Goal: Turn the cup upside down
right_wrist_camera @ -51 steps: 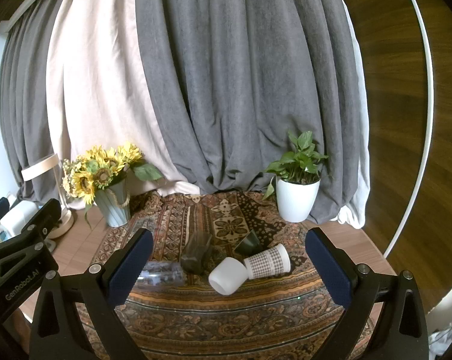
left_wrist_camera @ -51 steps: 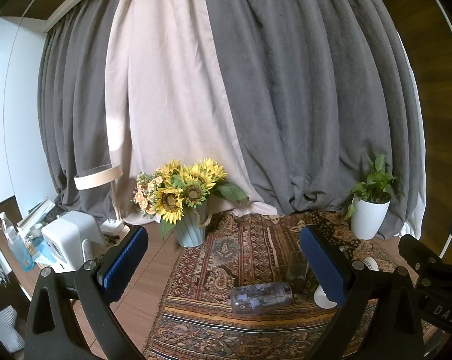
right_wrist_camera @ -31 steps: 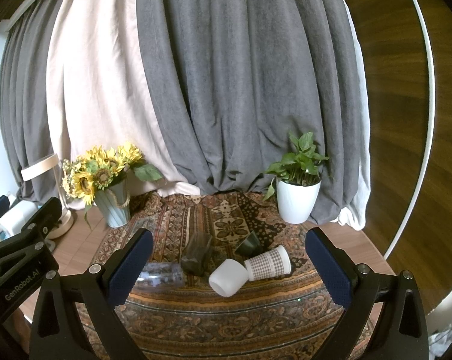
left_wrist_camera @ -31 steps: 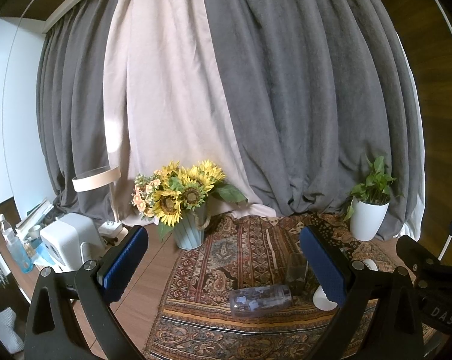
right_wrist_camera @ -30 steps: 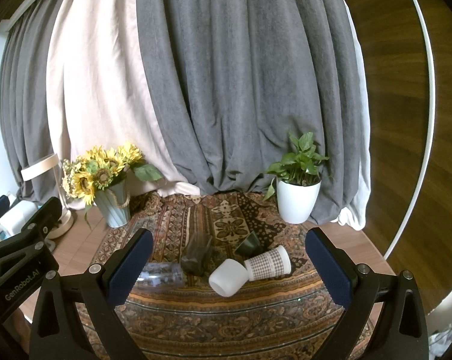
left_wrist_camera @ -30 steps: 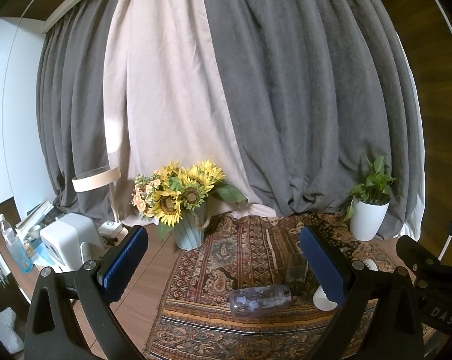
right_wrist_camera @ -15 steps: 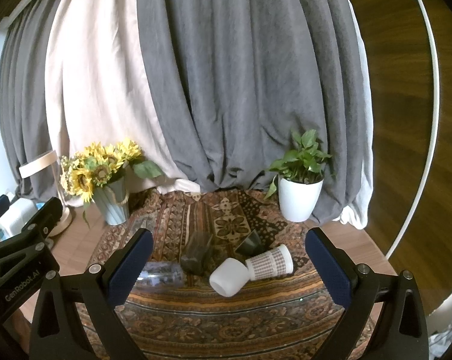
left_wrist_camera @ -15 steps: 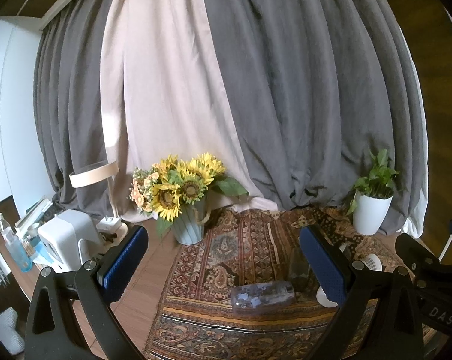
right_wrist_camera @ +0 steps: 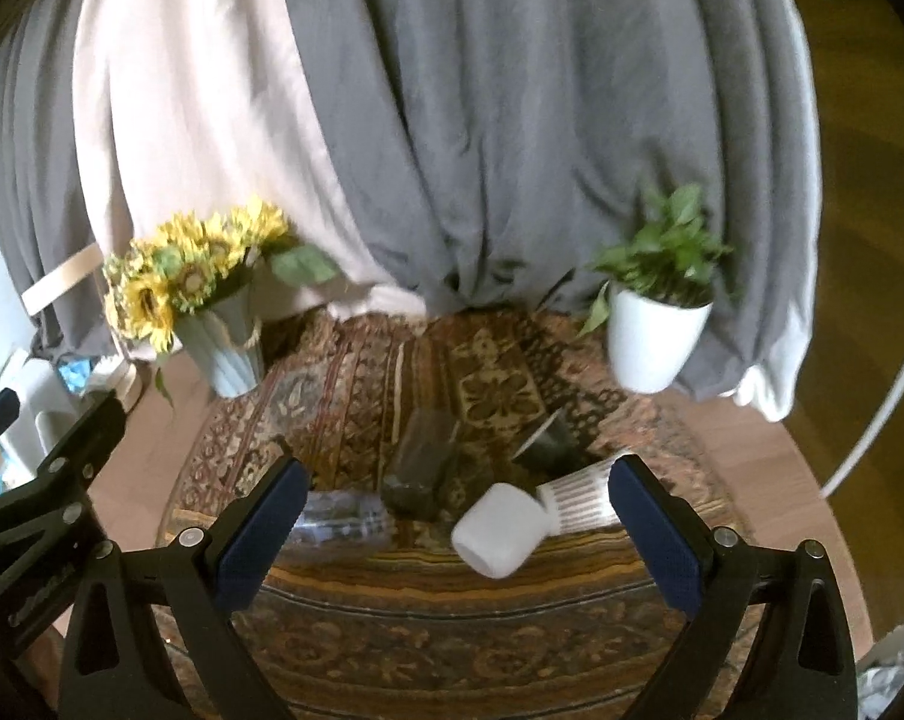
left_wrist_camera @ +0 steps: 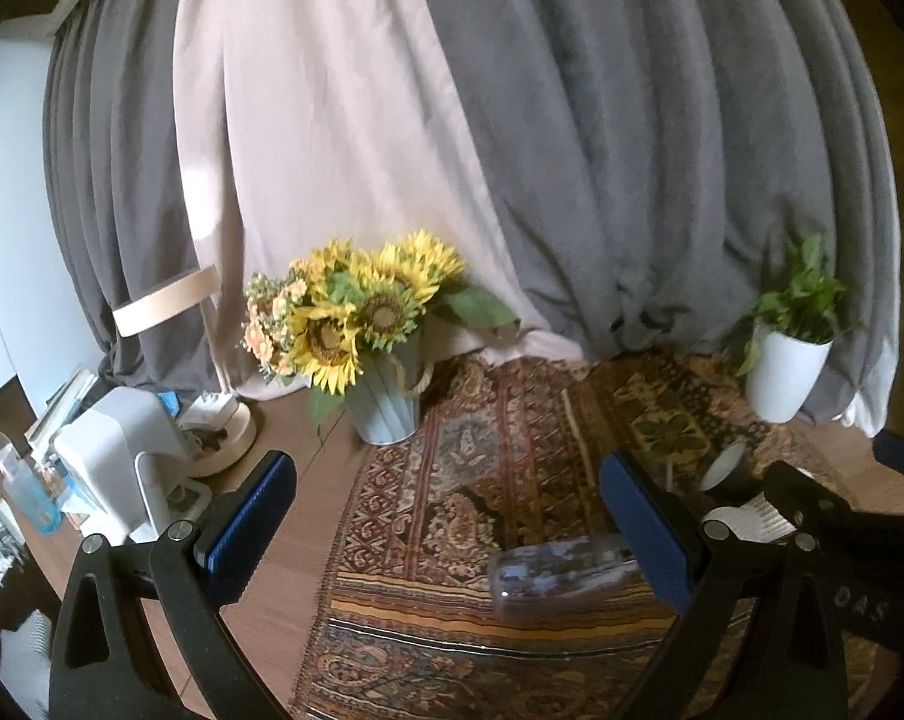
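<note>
Curtains point(right_wrist_camera: 512, 150): grey and pale pink folds across the whole backdrop
Rug point(right_wrist_camera: 452, 612): patterned in brown, rust and gold, spread over a wooden table point(left_wrist_camera: 284, 600)
Sunflowers point(left_wrist_camera: 356, 312): bunched in a ribbed pale blue vase point(left_wrist_camera: 383, 408) at the rug's far left corner
Potted plant point(right_wrist_camera: 656, 312): green leaves in a white pot, at the rug's far right
Left gripper point(left_wrist_camera: 446, 528): spread wide, blue pads apart, nothing between them
Right gripper point(right_wrist_camera: 452, 534): spread wide too, holding nothing, raised above the rug
Clear bottle point(left_wrist_camera: 563, 576): lying on its side on the rug, left of the cups
Dark glass point(right_wrist_camera: 422, 462): smoky, tipped over, just behind the white cup
White cup point(right_wrist_camera: 500, 528): plain white, lying on its side mid-rug between the right gripper's pads in view, untouched; blurred
Checked cup point(right_wrist_camera: 578, 495): white with a dark grid, on its side, touching the white cup's right
Black cup point(right_wrist_camera: 548, 441): small, tipped over, just behind the checked one
</note>
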Demonstrator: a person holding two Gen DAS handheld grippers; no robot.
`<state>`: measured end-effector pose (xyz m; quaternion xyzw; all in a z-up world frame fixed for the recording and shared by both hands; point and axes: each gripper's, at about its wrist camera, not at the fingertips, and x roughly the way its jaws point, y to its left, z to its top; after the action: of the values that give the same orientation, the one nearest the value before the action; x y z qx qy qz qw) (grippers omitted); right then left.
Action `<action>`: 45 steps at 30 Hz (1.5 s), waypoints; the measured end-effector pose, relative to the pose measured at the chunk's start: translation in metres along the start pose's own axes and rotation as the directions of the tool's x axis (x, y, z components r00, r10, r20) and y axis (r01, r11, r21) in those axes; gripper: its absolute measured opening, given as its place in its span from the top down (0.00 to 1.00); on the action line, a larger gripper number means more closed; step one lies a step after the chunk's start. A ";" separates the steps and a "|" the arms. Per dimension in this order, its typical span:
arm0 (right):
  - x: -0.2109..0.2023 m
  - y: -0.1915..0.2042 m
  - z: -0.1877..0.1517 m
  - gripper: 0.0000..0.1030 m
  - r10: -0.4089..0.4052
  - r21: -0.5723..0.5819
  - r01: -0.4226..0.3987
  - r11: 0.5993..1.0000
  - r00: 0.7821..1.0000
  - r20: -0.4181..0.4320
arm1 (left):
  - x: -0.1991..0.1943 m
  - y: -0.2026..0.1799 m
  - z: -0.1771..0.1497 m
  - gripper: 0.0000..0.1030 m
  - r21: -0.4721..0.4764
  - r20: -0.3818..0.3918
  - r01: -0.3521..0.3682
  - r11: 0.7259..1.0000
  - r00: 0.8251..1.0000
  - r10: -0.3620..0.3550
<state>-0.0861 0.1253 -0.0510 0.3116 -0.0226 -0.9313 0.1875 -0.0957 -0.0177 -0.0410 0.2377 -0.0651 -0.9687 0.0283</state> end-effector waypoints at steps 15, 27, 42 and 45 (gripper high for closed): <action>0.127 0.029 0.015 0.11 0.054 -0.019 -0.062 0.998 0.957 -0.285 | 0.108 0.005 -0.003 0.00 -0.008 -0.179 0.015 1.000 0.984 -0.016; 0.208 0.039 0.004 0.17 0.009 -0.017 -0.018 1.000 0.901 -0.435 | 0.176 -0.004 -0.019 0.00 -0.012 -0.305 0.001 1.000 0.952 -0.004; 0.263 0.033 -0.012 0.33 0.013 0.034 0.008 0.999 0.815 -0.579 | 0.206 -0.016 -0.033 0.00 0.016 -0.370 -0.007 1.000 0.929 0.013; 0.268 0.032 -0.015 0.37 0.007 0.030 0.014 0.999 0.806 -0.592 | 0.212 -0.016 -0.036 0.00 0.020 -0.385 -0.022 1.000 0.922 0.028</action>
<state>-0.2636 -0.0004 -0.2109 0.5892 0.0221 -0.7877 0.1784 -0.2673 -0.0238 -0.1714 0.4228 -0.0686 -0.9022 0.0510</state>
